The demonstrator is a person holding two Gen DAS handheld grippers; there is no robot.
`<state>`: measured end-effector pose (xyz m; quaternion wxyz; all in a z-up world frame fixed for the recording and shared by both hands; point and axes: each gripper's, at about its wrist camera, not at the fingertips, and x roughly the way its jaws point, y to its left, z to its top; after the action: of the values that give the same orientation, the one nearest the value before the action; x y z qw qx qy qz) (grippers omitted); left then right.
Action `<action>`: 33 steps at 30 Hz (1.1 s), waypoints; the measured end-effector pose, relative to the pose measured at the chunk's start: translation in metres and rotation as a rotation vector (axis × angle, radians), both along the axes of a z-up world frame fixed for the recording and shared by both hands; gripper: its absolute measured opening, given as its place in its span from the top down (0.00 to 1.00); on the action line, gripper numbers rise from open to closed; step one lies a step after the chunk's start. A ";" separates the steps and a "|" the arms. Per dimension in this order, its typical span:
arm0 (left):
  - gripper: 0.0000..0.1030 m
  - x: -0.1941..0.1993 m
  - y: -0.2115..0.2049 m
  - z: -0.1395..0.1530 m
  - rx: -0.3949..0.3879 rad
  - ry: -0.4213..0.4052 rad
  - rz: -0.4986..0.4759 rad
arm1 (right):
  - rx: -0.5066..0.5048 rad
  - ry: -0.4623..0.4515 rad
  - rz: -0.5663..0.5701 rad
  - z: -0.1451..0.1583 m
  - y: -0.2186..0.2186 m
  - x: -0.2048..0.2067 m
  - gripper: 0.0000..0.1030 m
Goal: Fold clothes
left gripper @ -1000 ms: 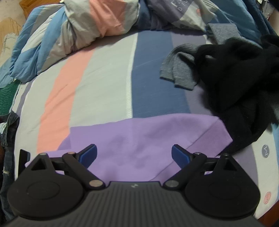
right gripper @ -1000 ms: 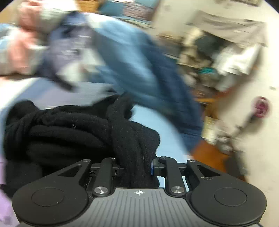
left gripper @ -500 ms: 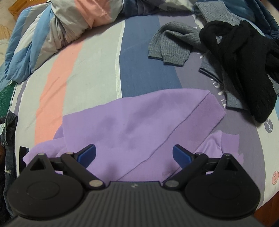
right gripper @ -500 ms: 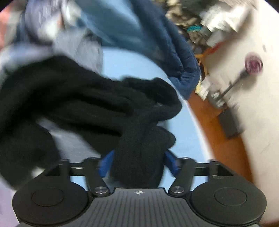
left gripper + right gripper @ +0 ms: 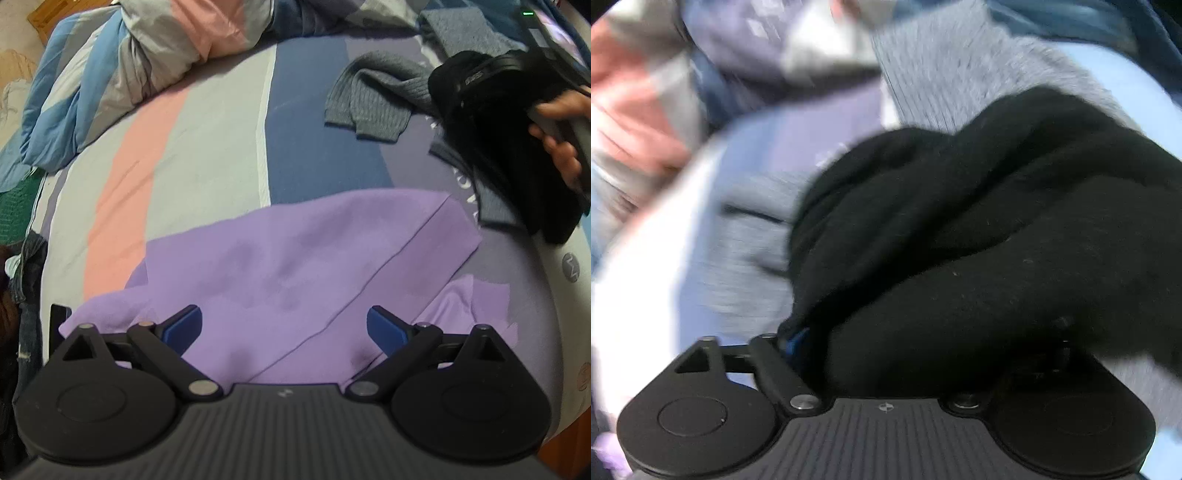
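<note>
While the left gripper (image 5: 284,325) hovers spread over the flat purple garment (image 5: 295,266), the right gripper (image 5: 886,354) apparently pinches a bunched black knit (image 5: 979,240), which likely needs spreading flat.

Left claw (image 5: 284,326) spread wide and empty, right claw (image 5: 923,343) buried in cloth, hand (image 5: 559,133) gripping its handle

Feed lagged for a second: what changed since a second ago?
The right gripper, earlier clamped on the black garment, opened its jaws partway and carried it to the bed's right side; whether it grips now is hidden. The left gripper stayed open over the purple shirt.
</note>
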<state>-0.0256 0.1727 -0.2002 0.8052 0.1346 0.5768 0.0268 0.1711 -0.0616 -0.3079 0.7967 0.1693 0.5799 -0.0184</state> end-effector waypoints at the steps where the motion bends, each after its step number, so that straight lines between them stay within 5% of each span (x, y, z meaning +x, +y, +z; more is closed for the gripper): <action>1: 0.05 -0.001 0.000 -0.001 0.004 0.005 0.004 | 0.020 -0.002 -0.021 0.003 -0.006 0.000 0.50; 3: 0.05 -0.001 -0.001 -0.002 -0.007 0.009 0.008 | 0.057 -0.021 -0.068 0.015 -0.020 -0.003 0.80; 4: 0.05 -0.001 -0.002 -0.002 -0.014 0.012 0.008 | 0.053 -0.059 -0.096 0.032 -0.031 -0.011 0.82; 10: 0.05 0.006 -0.017 0.000 -0.031 -0.007 -0.044 | -0.203 -0.259 -0.264 0.134 -0.153 -0.075 0.82; 15: 0.05 0.012 -0.028 -0.002 -0.035 -0.013 -0.071 | -0.490 -0.153 -0.300 0.137 -0.223 -0.090 0.79; 18: 0.05 0.010 -0.032 -0.006 -0.029 -0.003 -0.081 | -0.633 -0.059 -0.296 0.131 -0.258 -0.096 0.66; 20: 0.05 0.008 -0.035 -0.008 -0.013 0.005 -0.089 | -0.604 0.079 -0.211 0.099 -0.254 -0.091 0.66; 22: 0.05 0.006 -0.035 -0.009 -0.004 0.006 -0.094 | -0.516 0.107 -0.172 0.089 -0.241 -0.098 0.63; 23: 0.05 0.004 -0.034 -0.010 -0.001 0.007 -0.094 | -0.491 0.087 -0.195 0.095 -0.234 -0.110 0.58; 25: 0.05 0.003 -0.031 -0.010 -0.009 0.006 -0.086 | -0.441 0.046 -0.241 0.106 -0.219 -0.133 0.28; 29: 0.05 0.002 -0.027 -0.012 -0.013 0.006 -0.078 | -0.200 -0.070 -0.175 0.113 -0.154 -0.170 0.17; 33: 0.05 -0.001 -0.028 -0.013 0.000 0.002 -0.097 | 0.008 -0.078 0.059 0.067 -0.075 -0.166 0.17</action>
<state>-0.0263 0.1443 -0.2133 0.8051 0.1622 0.5705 -0.0124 0.0051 -0.1365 -0.2408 0.8181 0.1560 0.5533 0.0141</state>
